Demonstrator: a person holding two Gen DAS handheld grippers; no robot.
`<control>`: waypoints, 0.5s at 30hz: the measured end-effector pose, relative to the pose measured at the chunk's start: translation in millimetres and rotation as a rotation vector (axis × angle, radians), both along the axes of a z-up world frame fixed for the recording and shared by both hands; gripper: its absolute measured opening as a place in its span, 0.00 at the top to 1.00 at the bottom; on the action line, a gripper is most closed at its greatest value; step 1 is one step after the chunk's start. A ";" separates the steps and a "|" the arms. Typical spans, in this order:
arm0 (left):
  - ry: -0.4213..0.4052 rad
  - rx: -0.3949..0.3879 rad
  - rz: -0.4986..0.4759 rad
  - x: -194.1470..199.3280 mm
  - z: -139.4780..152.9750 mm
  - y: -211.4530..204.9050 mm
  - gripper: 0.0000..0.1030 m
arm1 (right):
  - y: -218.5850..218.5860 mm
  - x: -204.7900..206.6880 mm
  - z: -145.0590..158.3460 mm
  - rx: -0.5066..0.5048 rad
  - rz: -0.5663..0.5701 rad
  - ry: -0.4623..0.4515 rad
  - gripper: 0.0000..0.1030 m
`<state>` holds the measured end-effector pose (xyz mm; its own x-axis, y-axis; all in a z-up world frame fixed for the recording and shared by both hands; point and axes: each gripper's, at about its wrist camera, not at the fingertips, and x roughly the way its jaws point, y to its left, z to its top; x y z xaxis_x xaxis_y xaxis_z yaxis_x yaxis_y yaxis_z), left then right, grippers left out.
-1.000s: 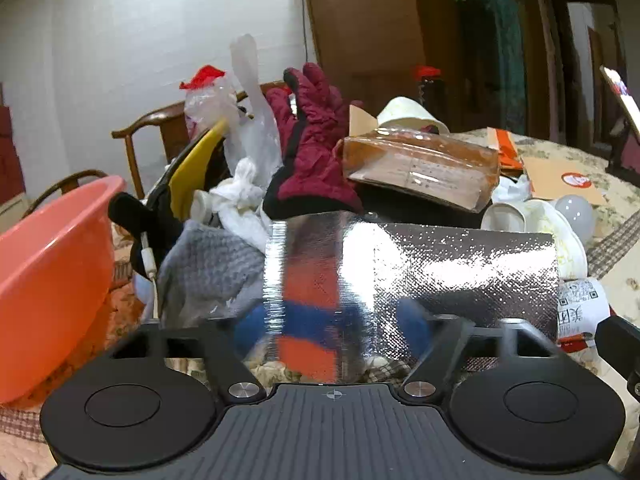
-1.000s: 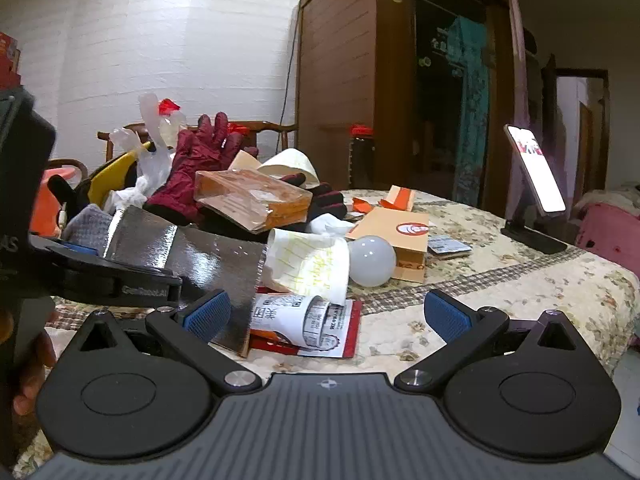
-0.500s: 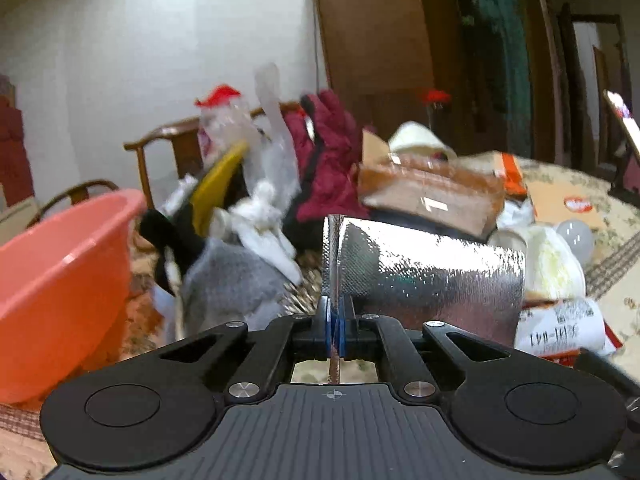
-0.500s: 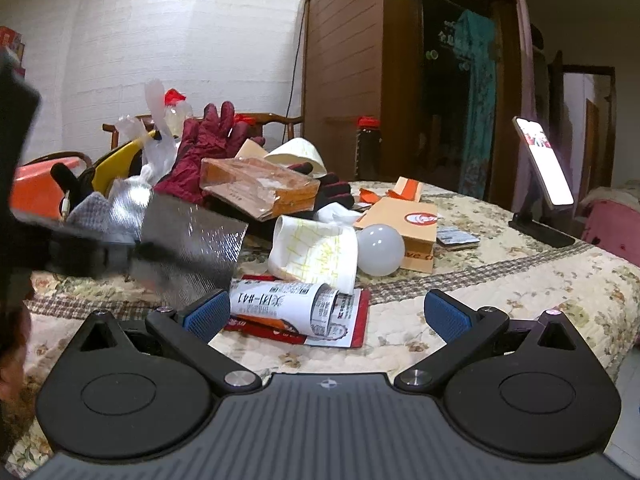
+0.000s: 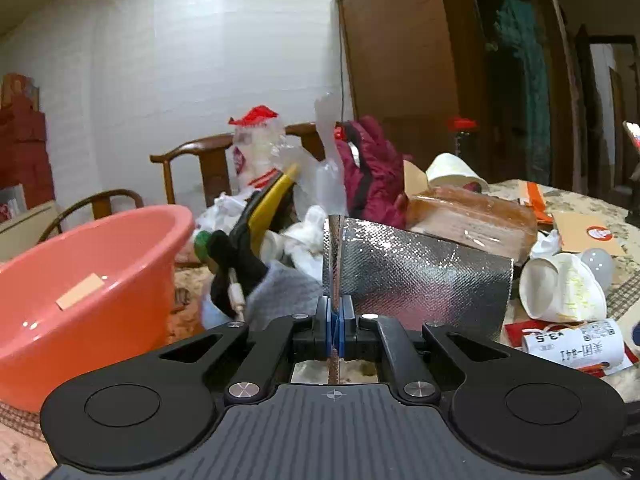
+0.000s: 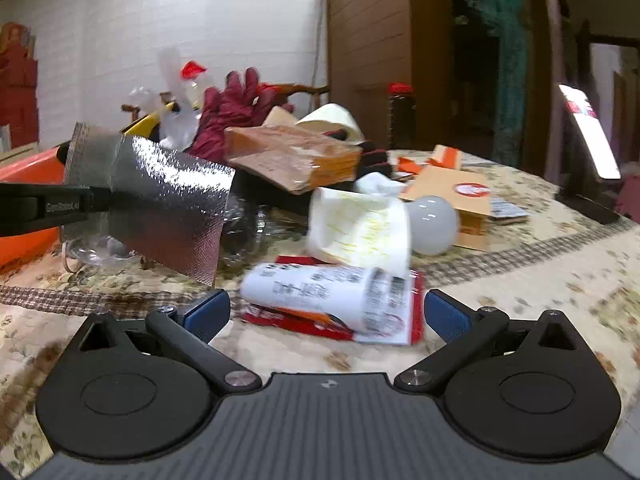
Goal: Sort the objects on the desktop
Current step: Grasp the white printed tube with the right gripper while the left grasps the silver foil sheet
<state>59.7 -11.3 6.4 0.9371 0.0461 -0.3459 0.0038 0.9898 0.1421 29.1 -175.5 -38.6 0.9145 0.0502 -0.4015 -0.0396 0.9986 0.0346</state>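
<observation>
Your left gripper (image 5: 335, 322) is clamped tight on the edge of a silver foil pouch (image 5: 420, 276), holding it edge-on and lifted off the table (image 6: 520, 280). The pouch hangs just right of the orange basin (image 5: 80, 280), in front of a heap that includes a maroon glove (image 5: 372, 172) and a brown packet (image 5: 468, 216).

Your right gripper (image 6: 327, 312) stands wide with nothing between its 2 pads, low over a white printed cup (image 6: 316, 288) that lies on its side on a red leaflet (image 6: 416, 312).

The likely risks: the thin, slick pouch could slide from that narrow pinch if you swing it fast, and its trailing corner could snag the heap. The cup would probably roll or crush if you close off-centre.
</observation>
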 end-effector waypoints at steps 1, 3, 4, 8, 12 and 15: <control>0.000 -0.004 0.000 0.3 0.4 1.4 1.00 | 2.5 5.2 0.2 -0.004 0.013 0.010 0.00; -0.002 -0.005 -0.001 0.5 0.3 2.9 1.00 | 5.2 16.3 -0.4 -0.007 0.019 0.050 0.03; -0.006 -0.003 0.001 0.4 0.0 3.3 1.00 | 5.0 21.5 -0.7 -0.003 0.018 0.080 0.08; 0.002 -0.012 -0.004 1.6 -1.1 4.3 1.00 | -2.4 26.8 -0.4 0.022 -0.011 0.096 0.23; 0.002 -0.016 -0.006 0.3 -2.6 6.7 1.00 | -7.8 25.1 -0.6 0.065 -0.020 0.079 0.24; 0.001 -0.020 -0.002 0.0 -1.5 9.0 1.00 | -11.5 19.7 -1.9 0.094 -0.033 0.054 0.26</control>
